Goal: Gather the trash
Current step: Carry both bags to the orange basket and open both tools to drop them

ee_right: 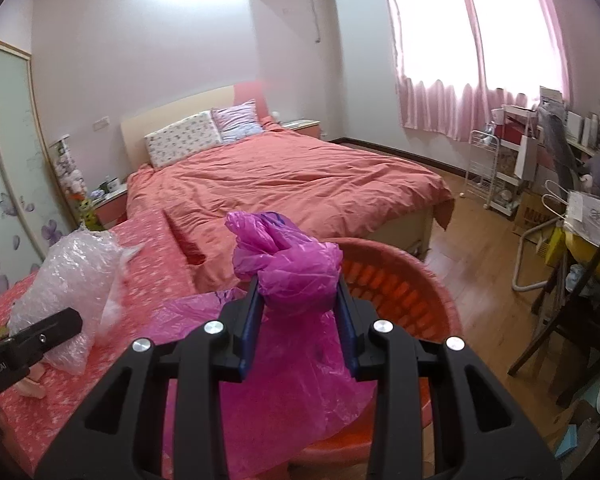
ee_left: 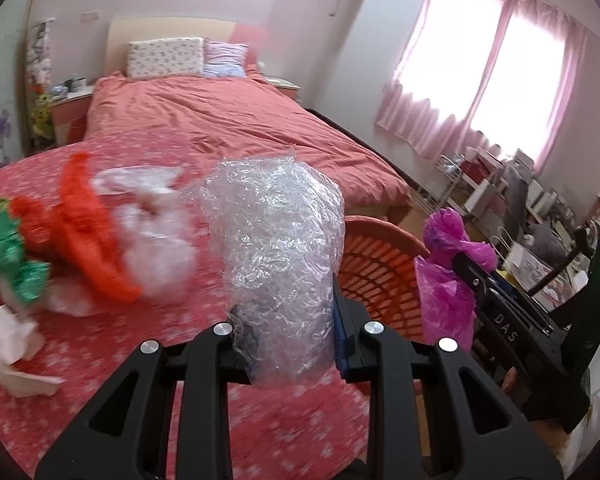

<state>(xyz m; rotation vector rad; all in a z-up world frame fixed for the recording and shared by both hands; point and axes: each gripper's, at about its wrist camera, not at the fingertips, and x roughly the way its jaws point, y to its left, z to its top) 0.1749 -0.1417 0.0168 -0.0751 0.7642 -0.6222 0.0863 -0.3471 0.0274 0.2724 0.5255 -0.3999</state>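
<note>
My left gripper [ee_left: 290, 332] is shut on a wad of clear bubble wrap [ee_left: 278, 248], held above the pink flowered cloth; the wad also shows in the right wrist view [ee_right: 72, 284]. My right gripper [ee_right: 298, 320] is shut on a crumpled magenta plastic bag [ee_right: 296, 276], held at the near rim of the orange laundry basket [ee_right: 416, 292]. The bag [ee_left: 446, 276] and basket [ee_left: 376, 268] also show in the left wrist view. More trash lies on the cloth to the left: an orange bag [ee_left: 88, 232], clear plastic [ee_left: 156, 232], a green wrapper [ee_left: 8, 256] and white paper [ee_left: 12, 344].
A bed [ee_right: 284, 180] with a red cover and two pillows stands behind. A cluttered desk, white rack [ee_right: 486, 172] and dark chair [ee_right: 560, 332] line the right side under the pink-curtained window. Wooden floor [ee_right: 484, 248] lies between bed and desk.
</note>
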